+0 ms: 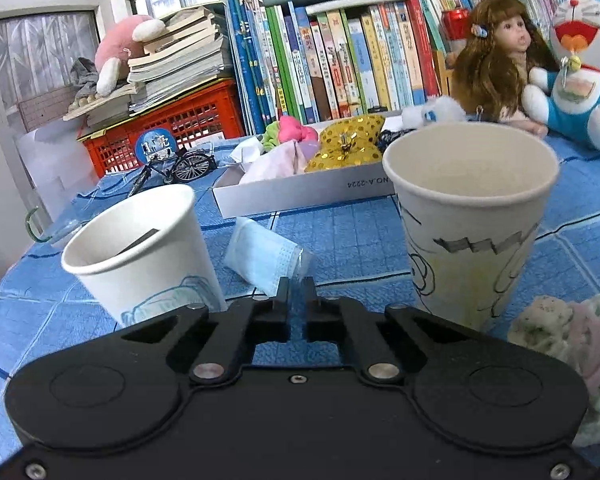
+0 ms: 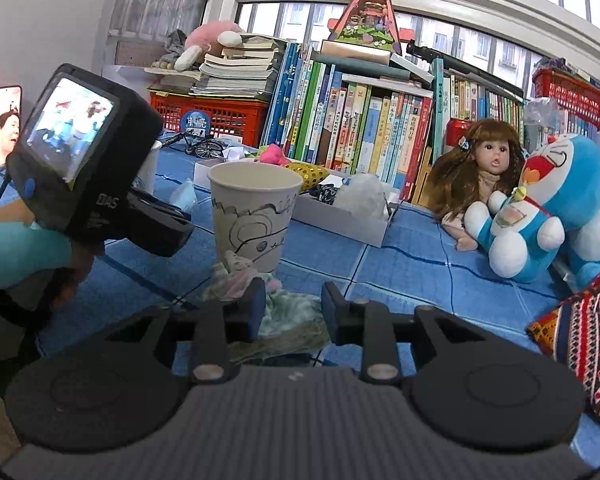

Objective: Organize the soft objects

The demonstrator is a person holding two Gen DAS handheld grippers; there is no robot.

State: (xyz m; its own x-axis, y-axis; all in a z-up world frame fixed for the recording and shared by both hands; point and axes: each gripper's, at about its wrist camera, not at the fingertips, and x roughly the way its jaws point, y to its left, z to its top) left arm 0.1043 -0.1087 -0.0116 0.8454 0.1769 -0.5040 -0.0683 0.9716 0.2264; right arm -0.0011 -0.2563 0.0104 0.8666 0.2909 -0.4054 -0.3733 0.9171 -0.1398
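A folded blue face mask in clear wrap [image 1: 266,258] lies on the blue cloth between two paper cups. My left gripper [image 1: 299,294] is nearly shut, its tips pinching the wrap's near edge. A drawn-on paper cup [image 1: 470,220] stands to its right and shows in the right wrist view [image 2: 254,216]. A white cup [image 1: 144,252] stands to the left. A pastel fluffy cloth [image 2: 284,308] lies before the drawn-on cup, also at the left view's right edge [image 1: 572,336]. My right gripper [image 2: 294,306] is open, its fingers either side of the cloth.
A white shallow box [image 1: 300,190] of soft items sits behind the cups. A doll [image 2: 480,168] and a Doraemon plush [image 2: 548,208] lean on the row of books [image 1: 340,60]. A patterned pouch [image 2: 588,344] lies right. The left hand-held unit [image 2: 88,164] is close on the left.
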